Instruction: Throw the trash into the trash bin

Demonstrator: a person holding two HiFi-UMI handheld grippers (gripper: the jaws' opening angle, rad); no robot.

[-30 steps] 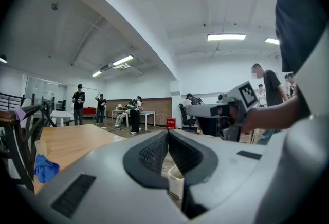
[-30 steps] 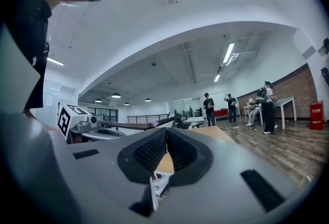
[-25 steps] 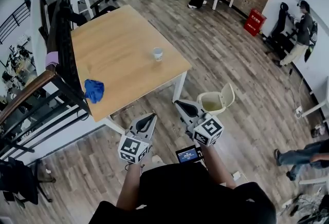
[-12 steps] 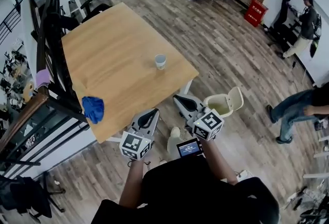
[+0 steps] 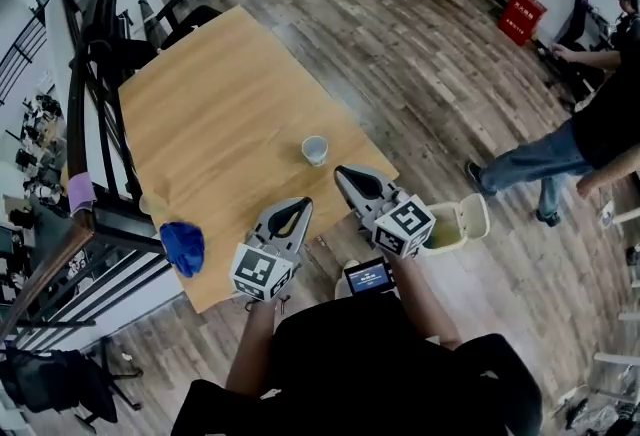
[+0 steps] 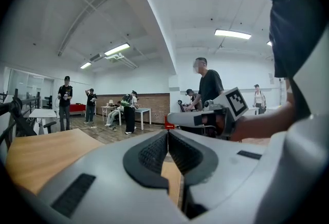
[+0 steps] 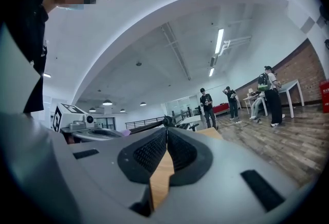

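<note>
Head view, read left to right. A crumpled blue wad (image 5: 182,246) lies at the near left edge of the wooden worktop (image 5: 220,94), off to the left of the left claw (image 5: 296,210); it is a shapeless lump with no long axis to speak of. The left claw is clenched on nothing, its pads meeting in its own view with only worktop and room beyond. Ahead of both claws, farther in on the worktop and roughly between their lines, stands a small paper cup (image 5: 314,150), upright, long axis vertical, mouth up. The right claw (image 5: 348,178) is likewise clenched and empty, and its tip sits just beside the cup, nearer to it than the left claw's tip. At far right the trash bin (image 5: 455,227) stands on the floor past the worktop's near corner, lid swung back and mouth up, close beside the right claw's marker cube. Which item counts as the trash cannot be settled here; both the wad and the cup are candidates and neither is in the bin. If the cup, the right claw has the shorter reach and would have to release before closing across the cup's wall; if the wad, the left claw is nearer.
</note>
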